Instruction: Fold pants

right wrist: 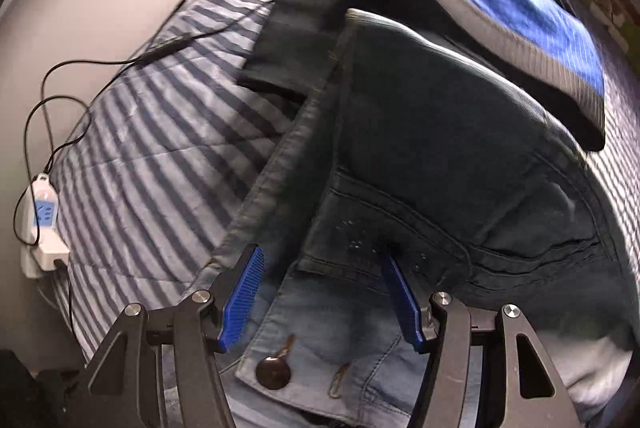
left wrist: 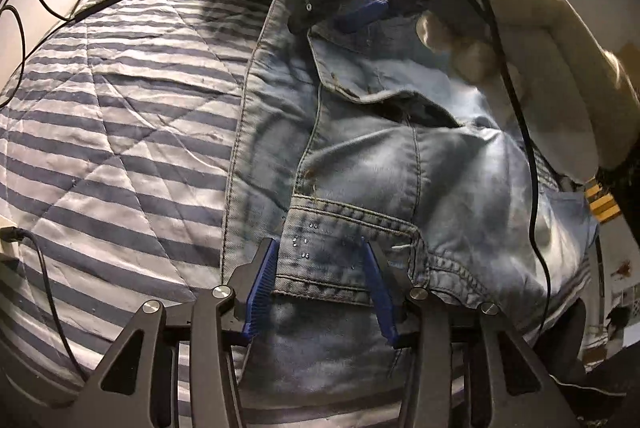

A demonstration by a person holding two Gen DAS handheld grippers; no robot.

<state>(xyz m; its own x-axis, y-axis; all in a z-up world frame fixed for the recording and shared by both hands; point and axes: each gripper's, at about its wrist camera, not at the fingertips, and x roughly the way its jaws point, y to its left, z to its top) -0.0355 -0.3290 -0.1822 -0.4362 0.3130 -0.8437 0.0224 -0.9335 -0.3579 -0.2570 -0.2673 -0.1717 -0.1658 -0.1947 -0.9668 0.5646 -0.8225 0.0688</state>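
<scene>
Over the jeans (left wrist: 360,156), both claws (left wrist: 320,248) (right wrist: 320,260) hang half-open, gripping nothing.

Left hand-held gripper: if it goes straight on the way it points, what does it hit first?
Most likely the light blue jeans: the left hand-held gripper points steeply down with open jaws at their waistband, nothing between. Depth is unclear, so contact distance is a guess.
</scene>
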